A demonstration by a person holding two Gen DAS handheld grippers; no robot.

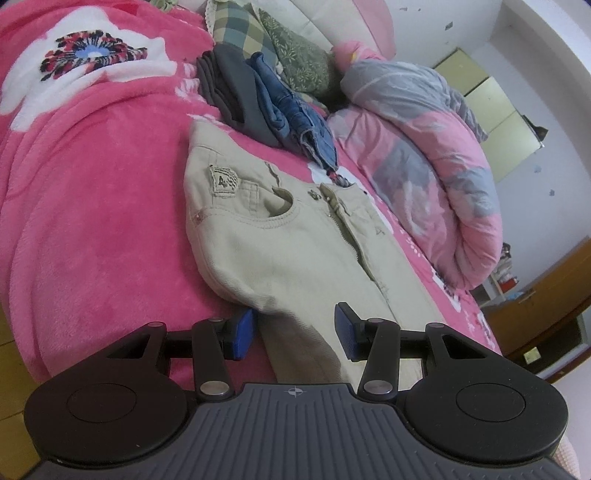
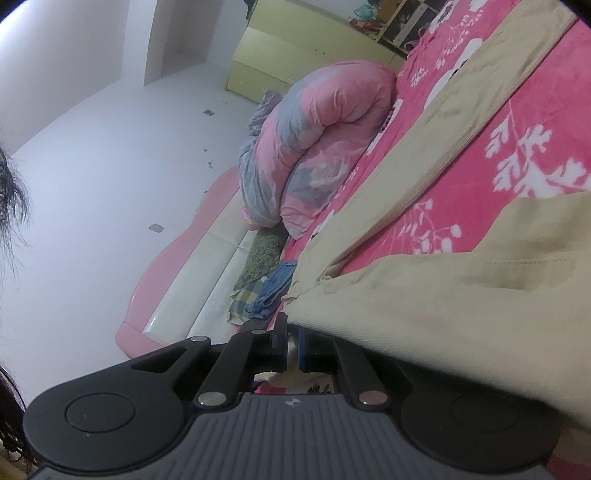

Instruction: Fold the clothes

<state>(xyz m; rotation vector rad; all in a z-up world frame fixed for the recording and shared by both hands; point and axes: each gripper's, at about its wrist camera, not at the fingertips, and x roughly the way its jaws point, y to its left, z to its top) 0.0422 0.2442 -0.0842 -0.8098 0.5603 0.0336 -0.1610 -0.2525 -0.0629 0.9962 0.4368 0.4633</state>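
Left wrist view: our left gripper (image 1: 293,334) hangs spread over the unfolded khaki trousers (image 1: 280,236), folded jeans (image 1: 291,114) stacked beyond them, while our right gripper (image 2: 291,347) pinches a trouser leg.

We are in a home bedroom. A pink fleece blanket (image 1: 92,177) with white flowers covers the bed, and a rolled pink-and-grey duvet (image 1: 424,147) lies at two o'clock in the left wrist view. At twelve o'clock sit a checked pillow (image 1: 236,26) and folded clothes (image 1: 258,96). In the right wrist view we see a padded headboard (image 2: 207,266) at nine o'clock and pale yellow cabinets (image 2: 295,48) at twelve.
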